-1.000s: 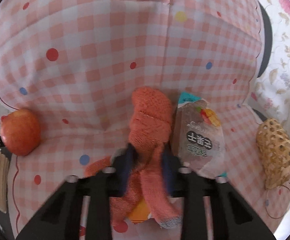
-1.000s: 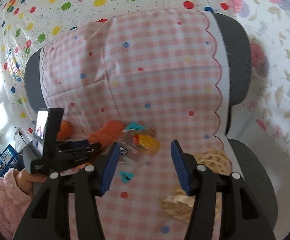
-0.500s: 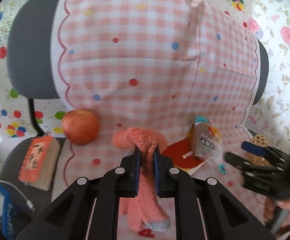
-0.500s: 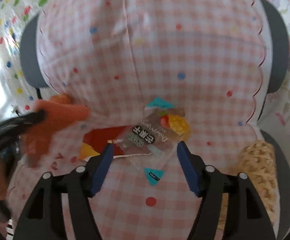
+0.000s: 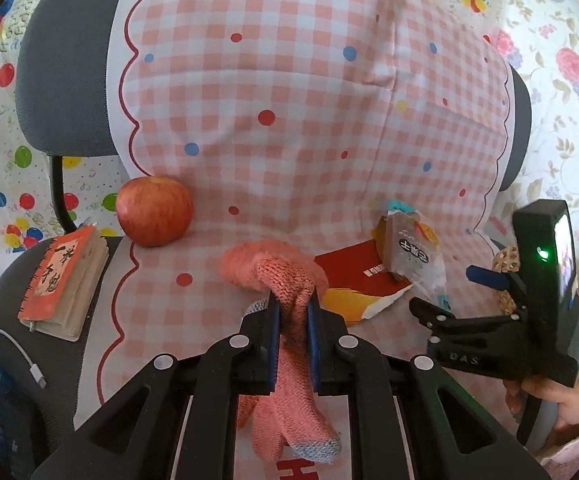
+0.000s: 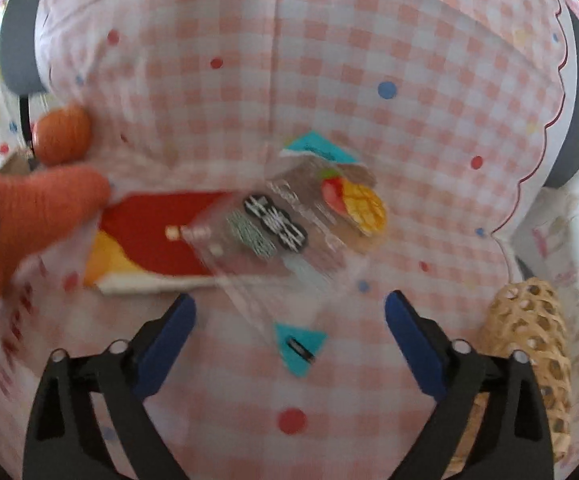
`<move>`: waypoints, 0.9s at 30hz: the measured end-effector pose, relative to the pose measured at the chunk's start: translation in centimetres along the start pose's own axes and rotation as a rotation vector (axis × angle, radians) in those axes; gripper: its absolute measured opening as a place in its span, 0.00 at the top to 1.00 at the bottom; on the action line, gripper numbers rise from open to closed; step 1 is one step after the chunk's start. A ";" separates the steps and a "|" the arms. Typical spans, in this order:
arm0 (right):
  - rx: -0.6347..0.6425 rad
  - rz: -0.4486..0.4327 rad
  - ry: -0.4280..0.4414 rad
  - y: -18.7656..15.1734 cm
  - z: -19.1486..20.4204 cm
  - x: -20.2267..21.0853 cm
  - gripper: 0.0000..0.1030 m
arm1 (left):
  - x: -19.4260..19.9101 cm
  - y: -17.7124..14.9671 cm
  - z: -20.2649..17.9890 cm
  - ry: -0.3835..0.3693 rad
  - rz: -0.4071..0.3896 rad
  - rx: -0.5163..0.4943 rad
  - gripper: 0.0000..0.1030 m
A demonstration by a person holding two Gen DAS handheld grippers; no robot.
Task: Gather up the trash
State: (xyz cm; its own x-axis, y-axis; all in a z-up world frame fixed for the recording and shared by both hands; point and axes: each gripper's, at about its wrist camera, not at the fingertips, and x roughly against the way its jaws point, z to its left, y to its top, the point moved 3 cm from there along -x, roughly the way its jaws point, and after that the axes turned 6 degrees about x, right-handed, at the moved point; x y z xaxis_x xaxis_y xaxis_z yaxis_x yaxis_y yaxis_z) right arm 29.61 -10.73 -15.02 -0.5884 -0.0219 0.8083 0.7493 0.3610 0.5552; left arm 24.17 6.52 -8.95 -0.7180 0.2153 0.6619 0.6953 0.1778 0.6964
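At centre of the left wrist view: left gripper (image 5: 292, 312) clamped on an orange knitted glove (image 5: 285, 292), now lifted off the snack wrapper it lay against a second ago (red-and-yellow paper packet (image 5: 359, 280) newly exposed beneath). Lower centre of the right wrist view: right gripper (image 6: 289, 312) lower and closer than before, jaws opening wide, nothing between them yet; clear snack wrapper (image 6: 301, 220) just ahead, overlapping the packet. Judged: trash uncovered, wrapper the likely next pick. Wrapper thin, crinkled, glossy, with teal torn corners, one teal scrap (image 6: 299, 346) lying loose. Glove soft, ribbed, limp, grey at the fingertips. Checked cloth (image 5: 289, 120) smooth, scallop-edged. Woven basket (image 6: 529, 360) at lower right, open lattice.
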 end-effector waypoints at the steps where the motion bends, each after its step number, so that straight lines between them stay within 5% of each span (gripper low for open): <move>1: 0.002 -0.005 0.015 -0.2 -0.2 0.0 0.15 | -0.2 0.0 0.0 -0.005 0.003 0.007 0.88; 11: -0.087 -0.009 0.278 -0.1 -1.6 -1.1 0.53 | -0.6 -0.3 0.4 0.004 0.014 0.023 0.88; 15: -0.045 -0.053 0.252 -0.2 -0.6 0.0 0.67 | -0.4 -0.3 0.4 0.018 0.007 0.021 0.88; 19: 0.011 -0.117 0.143 -0.2 0.0 2.1 0.95 | 0.3 -0.3 0.2 0.028 -0.012 0.010 0.88; 27: -0.051 -0.273 0.050 0.0 -2.8 8.6 0.99 | 4.5 0.0 -1.8 -0.015 -0.094 -0.029 0.88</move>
State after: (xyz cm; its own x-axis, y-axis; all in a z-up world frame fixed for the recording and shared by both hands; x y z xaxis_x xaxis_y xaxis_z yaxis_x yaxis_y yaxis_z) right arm 25.38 -13.53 -7.54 -0.7559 -0.1582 0.6353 0.5800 0.2884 0.7619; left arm 20.88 5.77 -5.45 -0.7793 0.2130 0.5894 0.6236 0.1704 0.7629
